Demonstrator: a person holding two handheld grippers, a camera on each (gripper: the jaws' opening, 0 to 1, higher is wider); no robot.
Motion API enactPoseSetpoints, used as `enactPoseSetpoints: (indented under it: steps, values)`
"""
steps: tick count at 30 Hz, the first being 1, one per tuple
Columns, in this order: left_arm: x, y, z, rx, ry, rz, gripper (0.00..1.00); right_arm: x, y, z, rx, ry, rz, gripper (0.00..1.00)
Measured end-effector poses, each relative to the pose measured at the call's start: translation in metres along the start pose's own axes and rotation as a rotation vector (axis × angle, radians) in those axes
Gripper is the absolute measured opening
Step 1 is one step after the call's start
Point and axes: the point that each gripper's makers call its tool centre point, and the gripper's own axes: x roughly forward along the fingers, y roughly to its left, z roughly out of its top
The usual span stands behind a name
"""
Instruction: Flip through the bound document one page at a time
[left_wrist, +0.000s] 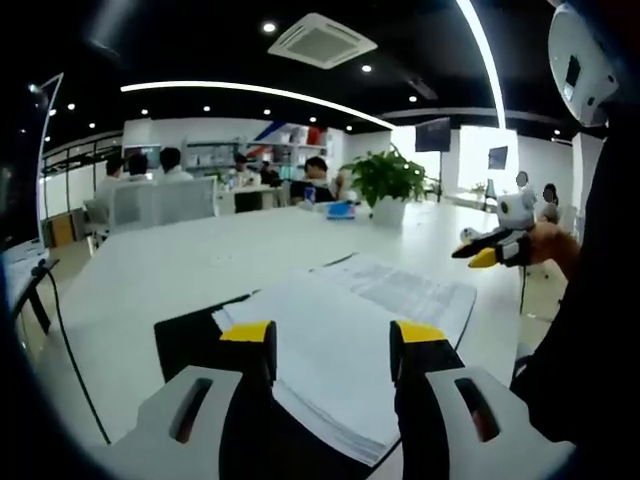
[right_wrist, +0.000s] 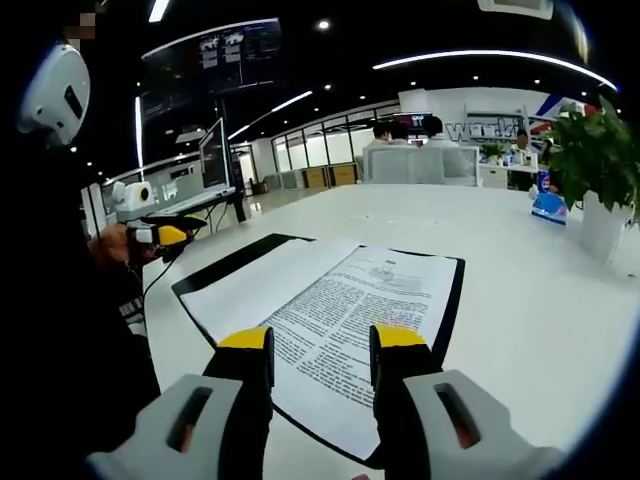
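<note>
2 grippers (left_wrist: 332, 342) (right_wrist: 321, 345) open above bound document (right_wrist: 340, 310) on table (right_wrist: 520, 270).

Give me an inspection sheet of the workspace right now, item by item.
Surface: white table, wide and bare around the job.
Job's things: bound document lying open flat, printed page up, black cover edge showing.
Clutter: potted plant and a small blue item at the far side.
Grippers: left gripper and right gripper both open, hovering above the document, holding nothing.
Cables: black cable trailing off the table edge.
Surroundings: open office, seated people, wall screens.
</note>
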Motion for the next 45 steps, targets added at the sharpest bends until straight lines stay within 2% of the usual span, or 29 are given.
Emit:
enactPoseSetpoints:
  steps: [8,13,19,23,27,34,39,42,45]
  values:
    - [0.002,-0.013,-0.015,-0.023,0.038,-0.012,0.47,-0.004,0.004,-0.004,0.021,-0.019,0.005,0.39]
    - [0.003,-0.024,-0.022,-0.019,0.066,-0.025,0.47,-0.010,0.006,-0.003,0.044,-0.066,0.010,0.42]
    - [0.000,-0.026,-0.022,-0.021,0.063,-0.009,0.46,-0.017,0.008,-0.007,0.054,-0.084,0.000,0.49]
    - [-0.002,-0.028,-0.020,-0.017,0.053,-0.007,0.46,-0.020,0.007,-0.013,0.068,-0.087,-0.008,0.51]
    - [-0.001,-0.034,-0.024,0.001,0.073,-0.021,0.47,-0.023,0.009,-0.019,0.064,-0.079,-0.012,0.52]
    - [0.007,-0.054,-0.030,0.039,0.133,-0.096,0.45,-0.035,0.000,-0.024,0.054,-0.121,-0.070,0.49]
    - [0.024,-0.069,-0.026,0.065,0.144,-0.149,0.45,-0.045,-0.007,-0.027,0.085,-0.139,-0.093,0.47]
    - [0.036,-0.088,-0.028,0.076,0.185,-0.218,0.45,-0.048,-0.008,-0.029,0.081,-0.130,-0.101,0.47]
    - [0.044,-0.098,-0.029,0.107,0.199,-0.250,0.45,-0.052,-0.009,-0.030,0.089,-0.138,-0.104,0.47]
